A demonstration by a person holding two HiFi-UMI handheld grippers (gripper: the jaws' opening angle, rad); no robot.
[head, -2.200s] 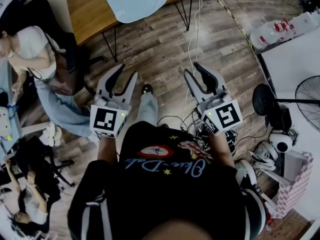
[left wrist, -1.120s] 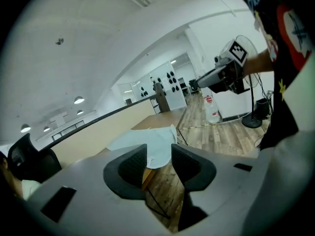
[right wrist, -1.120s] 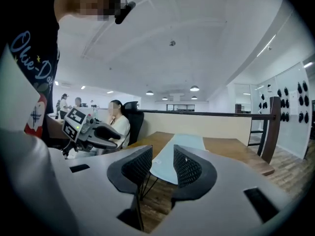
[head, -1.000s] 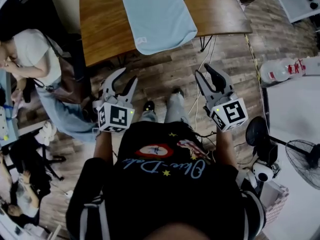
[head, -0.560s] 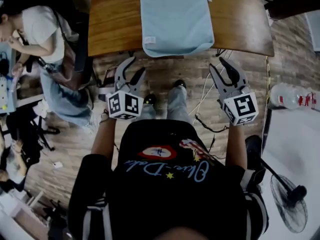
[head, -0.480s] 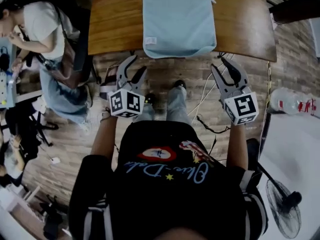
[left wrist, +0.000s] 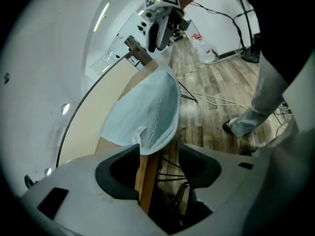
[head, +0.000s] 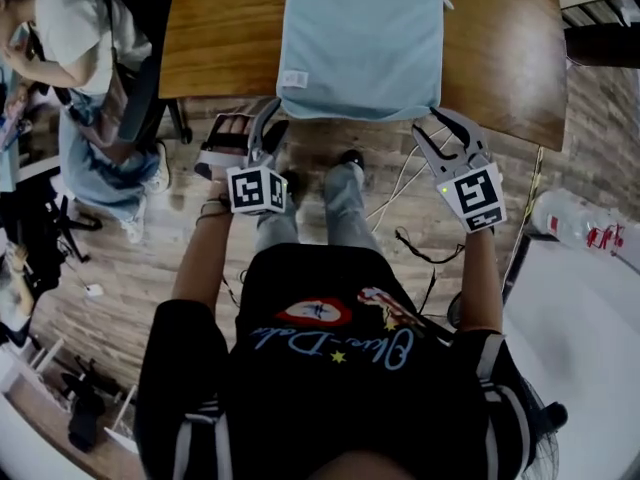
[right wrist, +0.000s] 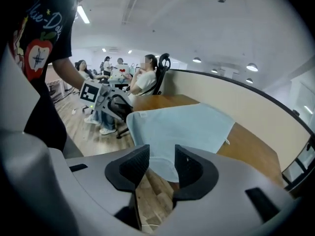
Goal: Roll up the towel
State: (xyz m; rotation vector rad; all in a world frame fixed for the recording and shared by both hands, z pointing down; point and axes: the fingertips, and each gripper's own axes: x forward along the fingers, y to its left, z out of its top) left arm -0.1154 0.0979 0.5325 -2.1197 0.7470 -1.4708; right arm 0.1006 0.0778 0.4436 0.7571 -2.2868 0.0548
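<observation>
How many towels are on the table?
1: a light blue towel lies flat on the wooden table, near edge overhanging the front. The table's far end is cropped, so another may be hidden.

A wooden table (head: 210,28) stands on plank floor (head: 130,268).

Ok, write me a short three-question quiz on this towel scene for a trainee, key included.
1. True or false: the light blue terry towel lies rolled up on the brown wooden table.
2. Which towel edge faces the left gripper and right gripper? A: far edge. B: near edge, drooping over the table's rim. C: a side edge.
3. Does either gripper grip the towel?
Key: 1 false, it lies flat. 2 B. 3 No: both grippers' jaws are opening with nothing between them; a towel corner lies just ahead of each.
</observation>
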